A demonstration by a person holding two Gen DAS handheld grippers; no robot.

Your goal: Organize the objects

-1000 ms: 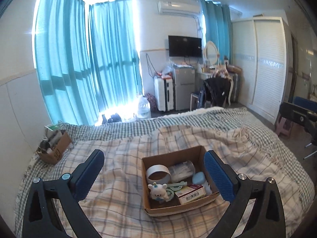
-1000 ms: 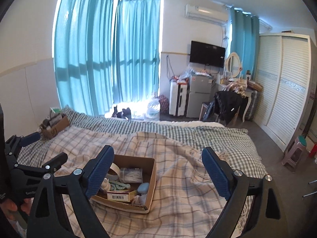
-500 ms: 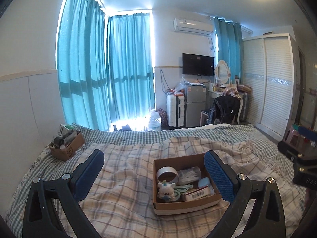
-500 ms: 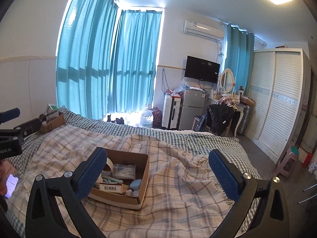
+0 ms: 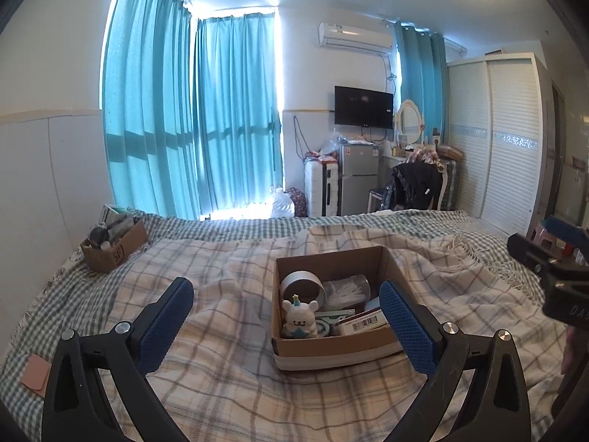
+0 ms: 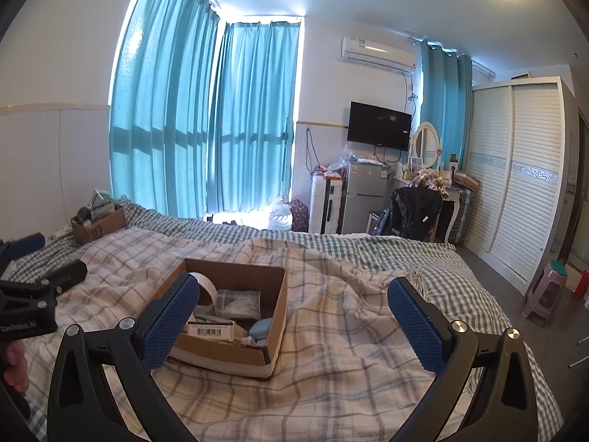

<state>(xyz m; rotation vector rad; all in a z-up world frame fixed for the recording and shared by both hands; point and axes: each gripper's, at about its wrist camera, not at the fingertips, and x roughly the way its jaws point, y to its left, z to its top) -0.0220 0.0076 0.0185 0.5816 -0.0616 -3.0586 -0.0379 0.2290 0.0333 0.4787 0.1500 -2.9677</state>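
Cardboard box point(image 5: 333, 346) rests on the plaid blanket point(image 5: 228, 361) near the middle of the bed, its near wall facing both cameras. Contents visible in the left wrist view: tape roll point(image 5: 302, 287) at the far left corner of the box, clear plastic container point(image 5: 348, 289) beside it, white bear figurine point(image 5: 299, 318) at the near left corner, barcoded carton point(image 5: 364, 324) along the near right side. A pale blue item point(image 6: 260, 328) lies by the right wall of the box in the right wrist view.

Left gripper point(image 5: 285, 318) stands with jaws wide and nothing between the pads; its right pad overlaps the near right corner of the box in view. Right gripper point(image 6: 292, 318) has jaws spread to full width, having just been opening, with nothing clamped; the box sits toward its left pad.

A second cardboard box point(image 5: 114, 246), also filled, sits at the far left corner of the bed, well apart from the first.

Step in hand, as judged: approach, before any pick. No item is yet lifted. The next move calls for choosing one item, centring one gripper above it, and lowering between the box walls without striking the rim. The figurine, upright and unobstructed, appears the simplest target; the flat carton would need an edge grip.
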